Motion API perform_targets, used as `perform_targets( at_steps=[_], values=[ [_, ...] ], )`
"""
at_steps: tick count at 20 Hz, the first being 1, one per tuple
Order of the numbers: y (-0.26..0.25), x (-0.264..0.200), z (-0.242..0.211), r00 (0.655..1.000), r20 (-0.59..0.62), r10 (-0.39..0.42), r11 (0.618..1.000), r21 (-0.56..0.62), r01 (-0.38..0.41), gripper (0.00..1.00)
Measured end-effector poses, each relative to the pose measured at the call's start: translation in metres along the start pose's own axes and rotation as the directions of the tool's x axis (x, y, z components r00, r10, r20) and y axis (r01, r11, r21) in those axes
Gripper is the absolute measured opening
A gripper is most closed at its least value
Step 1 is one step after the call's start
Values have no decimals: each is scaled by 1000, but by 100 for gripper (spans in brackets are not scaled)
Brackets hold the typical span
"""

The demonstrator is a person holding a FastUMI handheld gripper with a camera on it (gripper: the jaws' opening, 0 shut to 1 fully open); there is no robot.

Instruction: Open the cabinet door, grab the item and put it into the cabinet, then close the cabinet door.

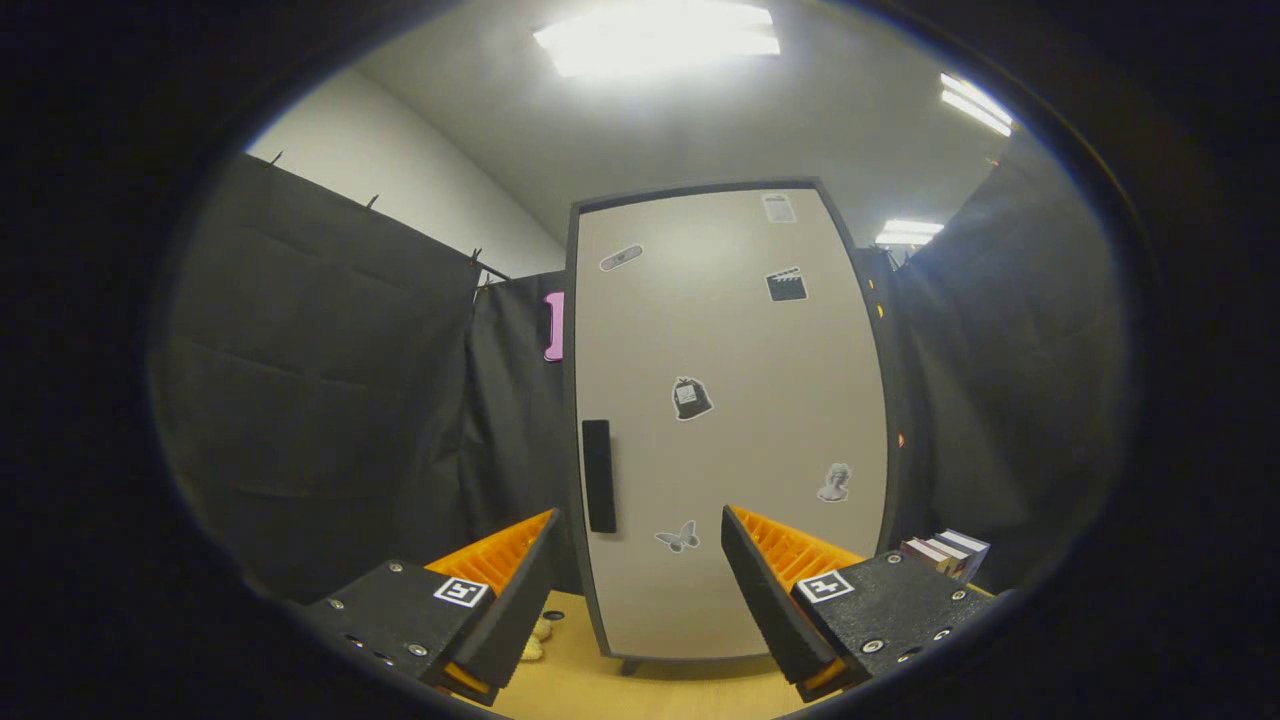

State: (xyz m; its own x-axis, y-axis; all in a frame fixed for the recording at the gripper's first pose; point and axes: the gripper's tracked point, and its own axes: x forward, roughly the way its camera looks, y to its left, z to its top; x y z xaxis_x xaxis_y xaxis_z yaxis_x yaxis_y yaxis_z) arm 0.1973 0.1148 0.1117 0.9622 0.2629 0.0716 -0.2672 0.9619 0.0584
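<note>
Straight ahead of the tongs (640,525) stands the cabinet (730,420), a tall pale box with a dark frame resting on the wooden surface (600,690). Its door (760,350) is closed and faces the camera almost square on. The tongs are held level and aimed at the lower part of that door, spread wide with nothing between the two fingers; both fingers (510,580) stop short of the door and touch nothing.

A dark vertical handle (598,476) sits on the door's left edge, just above and beyond the left finger. Several stickers dot the door face: a butterfly (678,538) low down between the fingers, a bag shape (690,398) near the middle, a small bust (835,482) towards the right edge, a clapperboard (786,284) higher up, and a plaster shape (620,257) near the top left.

Beside the left finger, on the surface close to the cabinet's foot, lies a small pale yellowish item (537,640), mostly hidden by the finger; what it is cannot be told. To the right of the cabinet, beyond the right finger, a few books (948,552) stand together. With the door shut, the cabinet's inside is hidden. Black cloth (320,400) hangs on both sides.
</note>
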Motion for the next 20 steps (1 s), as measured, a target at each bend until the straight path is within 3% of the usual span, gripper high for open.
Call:
perform_targets(
  at_steps=[12, 20],
  values=[
    [18, 104, -9, 998, -61, 11, 1000, -7, -12, 94],
    [37, 167, -34, 990, -135, 31, 999, -21, -34, 84]
  ],
)
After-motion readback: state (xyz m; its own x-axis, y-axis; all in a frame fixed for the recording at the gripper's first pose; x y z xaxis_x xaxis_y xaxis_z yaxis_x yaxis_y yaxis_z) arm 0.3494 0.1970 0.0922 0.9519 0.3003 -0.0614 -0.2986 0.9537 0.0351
